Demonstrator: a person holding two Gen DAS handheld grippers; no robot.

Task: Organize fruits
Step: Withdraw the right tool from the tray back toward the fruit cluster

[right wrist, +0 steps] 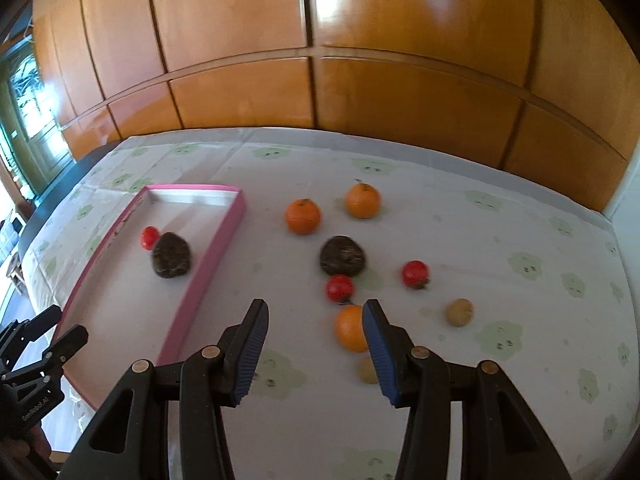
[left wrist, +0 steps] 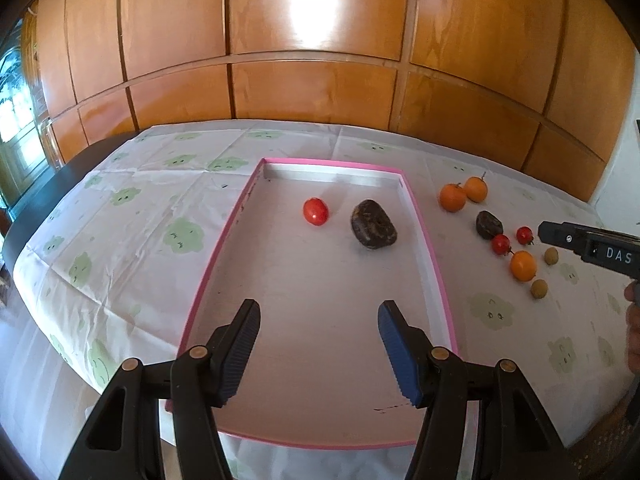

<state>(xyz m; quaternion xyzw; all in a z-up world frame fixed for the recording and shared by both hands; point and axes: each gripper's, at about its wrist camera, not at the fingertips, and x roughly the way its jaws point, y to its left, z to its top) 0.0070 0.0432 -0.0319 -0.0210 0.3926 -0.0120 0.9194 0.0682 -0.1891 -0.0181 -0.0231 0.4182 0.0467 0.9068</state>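
A pink-rimmed white tray (left wrist: 436,264) holds a red tomato (left wrist: 315,211) and a dark wrinkled fruit (left wrist: 373,223). My left gripper (left wrist: 318,312) is open and empty above the tray's near half. Right of the tray lie two oranges (right wrist: 303,216) (right wrist: 362,200), a dark fruit (right wrist: 342,255), two small tomatoes (right wrist: 340,288) (right wrist: 415,274), a near orange (right wrist: 349,329) and two small tan fruits (right wrist: 459,312) (right wrist: 367,370). My right gripper (right wrist: 314,312) is open and empty above the cloth, its right finger in front of the near orange. It also shows in the left wrist view (left wrist: 576,240).
The table wears a white cloth with green prints (right wrist: 500,216). A wooden panelled wall (right wrist: 320,60) stands behind the table. The table's dark left edge (left wrist: 40,208) drops off near a window. The left gripper's body (right wrist: 36,352) shows at the tray's near left corner.
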